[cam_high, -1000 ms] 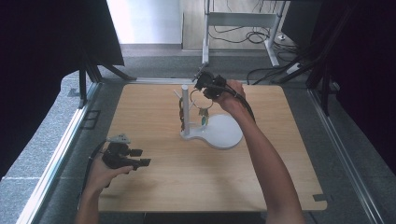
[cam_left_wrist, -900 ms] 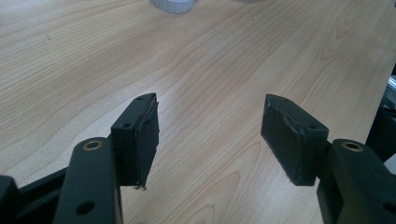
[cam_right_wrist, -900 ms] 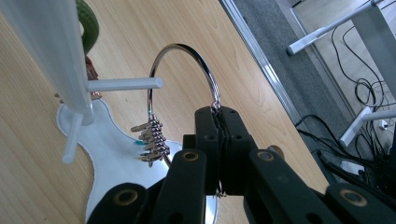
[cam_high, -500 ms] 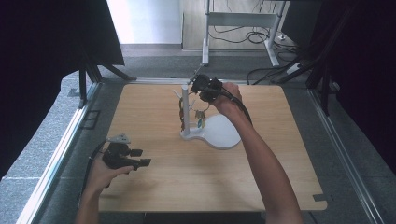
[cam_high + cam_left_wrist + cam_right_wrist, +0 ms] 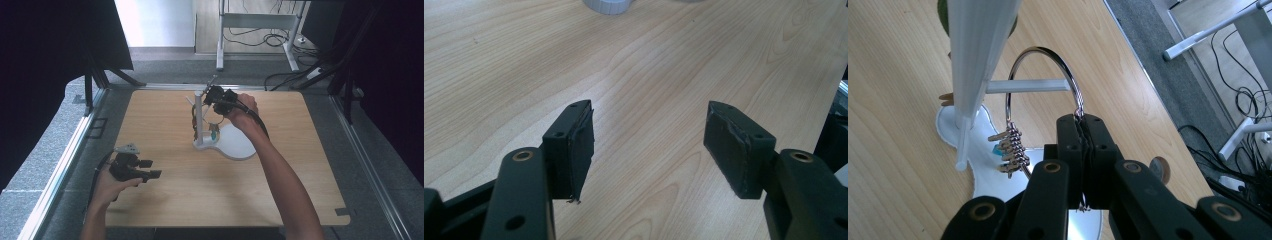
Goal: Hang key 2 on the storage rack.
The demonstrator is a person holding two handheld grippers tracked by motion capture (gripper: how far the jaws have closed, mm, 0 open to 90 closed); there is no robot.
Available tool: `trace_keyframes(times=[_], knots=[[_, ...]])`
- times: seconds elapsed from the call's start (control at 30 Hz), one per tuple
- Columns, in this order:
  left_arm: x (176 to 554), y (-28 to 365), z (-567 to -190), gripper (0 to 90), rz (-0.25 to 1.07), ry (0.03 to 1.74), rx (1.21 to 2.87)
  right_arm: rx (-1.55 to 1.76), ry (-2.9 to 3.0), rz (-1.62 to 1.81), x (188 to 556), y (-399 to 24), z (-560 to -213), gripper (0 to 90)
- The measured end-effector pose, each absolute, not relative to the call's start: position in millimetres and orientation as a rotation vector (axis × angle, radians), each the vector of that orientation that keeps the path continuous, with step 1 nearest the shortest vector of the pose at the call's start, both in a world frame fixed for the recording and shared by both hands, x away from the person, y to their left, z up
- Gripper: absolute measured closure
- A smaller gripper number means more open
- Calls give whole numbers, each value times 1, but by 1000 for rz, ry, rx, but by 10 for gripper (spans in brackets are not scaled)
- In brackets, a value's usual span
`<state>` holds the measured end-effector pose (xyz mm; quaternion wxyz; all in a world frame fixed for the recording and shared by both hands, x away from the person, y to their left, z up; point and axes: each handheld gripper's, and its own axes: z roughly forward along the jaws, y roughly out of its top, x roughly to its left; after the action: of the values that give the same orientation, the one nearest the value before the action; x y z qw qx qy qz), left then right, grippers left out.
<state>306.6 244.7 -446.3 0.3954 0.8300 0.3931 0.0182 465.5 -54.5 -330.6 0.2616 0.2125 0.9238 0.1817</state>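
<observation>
Left hand is parked down by the near-left corner of the counter, its left gripper with jaws wide apart, nothing between them. Right arm is stretched way forward, right gripper with jaws pinched tight together on a metal ring.

You can't see where the key ring continues below the right gripper; its clamped jaws hide that arc. Beside the ring, the white post runs past the top edge, and the hanging keys blur together.
</observation>
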Motion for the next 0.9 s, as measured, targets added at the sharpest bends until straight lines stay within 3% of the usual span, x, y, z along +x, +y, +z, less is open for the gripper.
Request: trace_keyframes(times=[0.9], knots=[[305,245,-445,375,45,996,2109,602,2561,527,456,-49,-359,876]])
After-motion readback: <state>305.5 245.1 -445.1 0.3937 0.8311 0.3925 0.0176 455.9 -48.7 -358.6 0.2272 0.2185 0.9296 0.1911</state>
